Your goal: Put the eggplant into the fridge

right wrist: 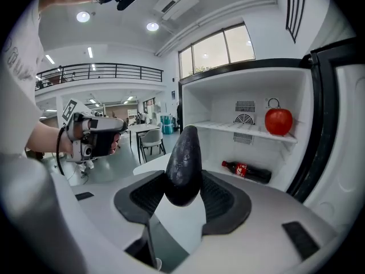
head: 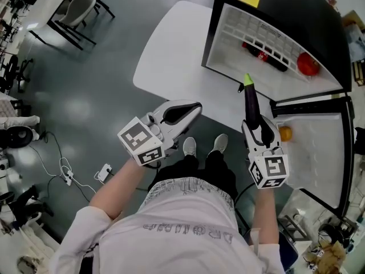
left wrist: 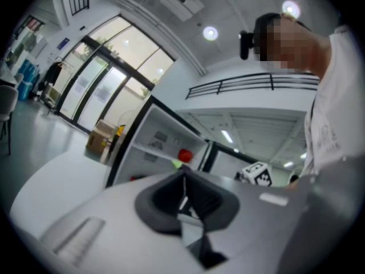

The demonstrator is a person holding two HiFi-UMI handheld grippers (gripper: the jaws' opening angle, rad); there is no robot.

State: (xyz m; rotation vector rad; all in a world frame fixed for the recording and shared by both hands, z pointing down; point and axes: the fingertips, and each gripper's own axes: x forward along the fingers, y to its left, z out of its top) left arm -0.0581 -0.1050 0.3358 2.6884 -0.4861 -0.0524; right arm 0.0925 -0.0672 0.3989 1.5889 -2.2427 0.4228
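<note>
A dark purple eggplant (head: 251, 103) with a green stem stands out of my right gripper (head: 255, 119), which is shut on its lower end; from the right gripper view the eggplant (right wrist: 183, 161) sits between the two black pads of that gripper (right wrist: 183, 182). The open fridge (head: 228, 24) is just beyond the eggplant's tip, its white inside (right wrist: 219, 104) facing me. My left gripper (head: 193, 110) hangs left of the right one, over the table's near edge, jaws shut and empty; in the left gripper view its pads (left wrist: 197, 197) meet in a thin line.
Inside the fridge a cola bottle (head: 265, 57) lies on the bottom and a red round fruit (head: 308, 65) sits on the wire shelf. The open door (head: 319, 153) at the right holds an orange fruit (head: 285, 133). A white table (head: 177, 56) stands left of the fridge.
</note>
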